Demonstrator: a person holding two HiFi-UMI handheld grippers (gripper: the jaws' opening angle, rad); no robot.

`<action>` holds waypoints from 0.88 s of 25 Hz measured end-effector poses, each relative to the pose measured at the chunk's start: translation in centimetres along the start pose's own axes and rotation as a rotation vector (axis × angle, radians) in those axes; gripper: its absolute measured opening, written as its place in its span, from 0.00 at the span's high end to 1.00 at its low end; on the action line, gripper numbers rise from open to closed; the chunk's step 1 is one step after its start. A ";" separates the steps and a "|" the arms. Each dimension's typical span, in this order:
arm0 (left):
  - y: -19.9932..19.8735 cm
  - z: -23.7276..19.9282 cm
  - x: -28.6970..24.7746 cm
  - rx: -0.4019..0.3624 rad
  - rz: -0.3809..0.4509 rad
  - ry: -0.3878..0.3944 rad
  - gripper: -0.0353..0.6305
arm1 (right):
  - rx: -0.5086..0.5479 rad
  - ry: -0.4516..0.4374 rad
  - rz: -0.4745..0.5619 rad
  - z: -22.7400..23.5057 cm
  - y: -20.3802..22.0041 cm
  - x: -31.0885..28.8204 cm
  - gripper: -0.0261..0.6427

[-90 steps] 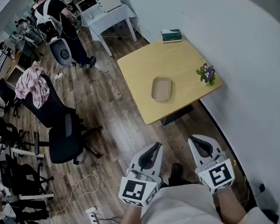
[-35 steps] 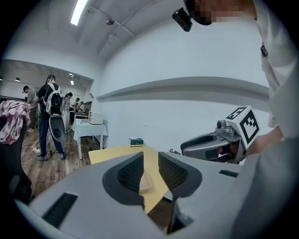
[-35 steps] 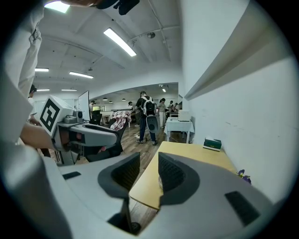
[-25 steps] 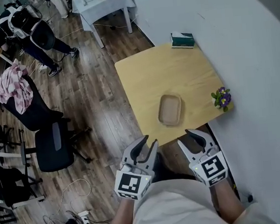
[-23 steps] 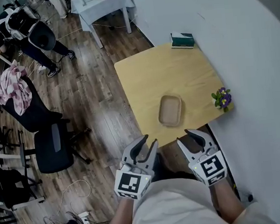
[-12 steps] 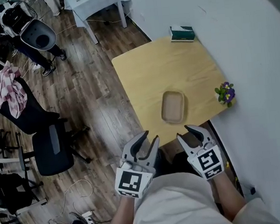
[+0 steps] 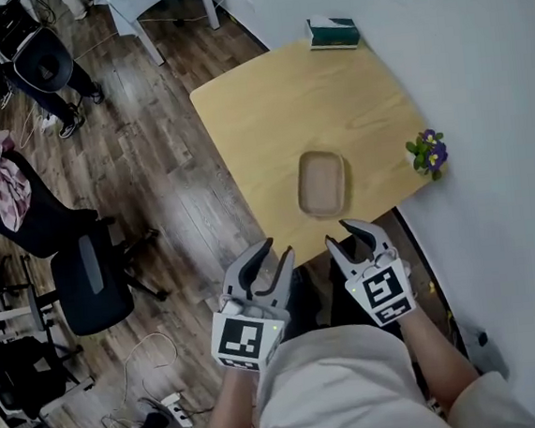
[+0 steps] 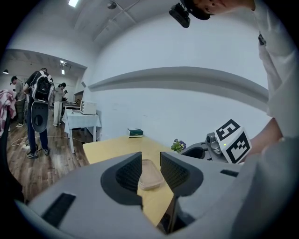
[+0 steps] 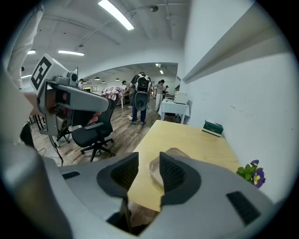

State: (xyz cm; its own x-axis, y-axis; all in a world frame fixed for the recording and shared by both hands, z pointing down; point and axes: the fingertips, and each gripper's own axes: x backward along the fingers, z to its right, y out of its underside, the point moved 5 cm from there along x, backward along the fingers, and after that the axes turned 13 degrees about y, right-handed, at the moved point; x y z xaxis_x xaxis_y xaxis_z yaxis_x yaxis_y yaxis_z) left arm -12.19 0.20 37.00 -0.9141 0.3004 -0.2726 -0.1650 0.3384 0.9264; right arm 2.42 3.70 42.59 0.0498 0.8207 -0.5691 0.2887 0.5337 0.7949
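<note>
tray [image 7: 322, 183], shallow, tan, lies on the wooden table [image 7: 276, 104], close to its near edge. both grippers hang off that edge, short of the tray, not touching it. left gripper [image 7: 273, 252]: jaws spread, nothing between them; tray seen through the gap [image 8: 150, 176]. right gripper [image 7: 348, 236]: jaws spread, empty, just before the tray. potted flowers [image 7: 428, 152] at the table's right corner; green box [image 7: 333, 32] at the far edge.

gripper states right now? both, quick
Left gripper: open, nothing between the jaws.
Right gripper: open, nothing between the jaws.
</note>
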 end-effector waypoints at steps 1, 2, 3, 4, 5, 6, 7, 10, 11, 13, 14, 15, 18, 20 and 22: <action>0.1 -0.1 -0.2 0.001 -0.002 0.000 0.78 | 0.005 0.001 -0.006 0.0 0.2 -0.3 0.74; 0.2 -0.3 -0.3 0.006 -0.003 0.000 0.78 | 0.012 0.001 -0.013 0.0 0.4 -0.6 0.74; 0.4 -0.4 -0.4 0.012 -0.005 -0.001 0.78 | 0.021 0.000 -0.019 -0.1 0.7 -0.8 0.74; 0.5 -0.4 -0.5 0.014 -0.006 -0.002 0.78 | 0.032 -0.002 -0.025 -0.2 0.9 -1.0 0.74; 0.7 -0.5 -0.6 0.014 -0.008 -0.001 0.78 | 0.044 -0.003 -0.030 -0.3 1.1 -1.2 0.74; 0.9 -0.6 -0.7 0.014 -0.010 -0.001 0.78 | 0.056 -0.003 -0.034 -0.3 1.3 -1.4 0.74; 1.0 -0.7 -0.8 0.016 -0.012 0.000 0.78 | 0.069 -0.002 -0.037 -0.4 1.5 -1.7 0.74; 1.8 -0.7 -1.1 0.045 -0.018 -0.002 0.78 | 0.119 0.010 -0.043 -0.5 2.2 -2.4 0.74; 2.1 -0.6 -1.3 0.053 -0.022 -0.004 0.78 | 0.136 0.016 -0.044 -0.4 2.4 -2.7 0.74; 2.5 -0.6 -1.5 0.053 -0.028 -0.005 0.78 | 0.162 0.025 -0.049 -0.5 2.9 -3.2 0.74; 2.8 -0.7 -1.6 0.051 -0.029 -0.005 0.78 | 0.174 0.029 -0.051 -0.5 3.2 -3.4 0.74; 3.0 -0.7 -1.7 0.052 -0.030 -0.006 0.78 | 0.186 0.032 -0.053 -0.6 3.4 -3.7 0.74; 3.7 -0.8 -1.7 0.074 -0.032 -0.012 0.78 | 0.225 0.039 -0.054 -0.9 4.2 -4.5 0.74; 4.2 -0.9 -1.6 0.082 -0.041 -0.015 0.78 | 0.256 0.051 -0.056 -1.2 4.6 -5.0 0.74; 4.7 -1.0 -1.6 0.083 -0.052 -0.018 0.78 | 0.288 0.061 -0.054 -1.4 5.0 -5.5 0.74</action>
State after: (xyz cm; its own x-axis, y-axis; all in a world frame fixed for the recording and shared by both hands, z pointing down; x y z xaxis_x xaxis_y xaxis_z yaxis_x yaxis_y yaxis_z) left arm -11.90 0.47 42.07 -0.8980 0.2966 -0.3251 -0.1799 0.4268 0.8863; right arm 2.24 2.16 50.04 -0.0285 0.8082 -0.5882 0.5489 0.5044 0.6665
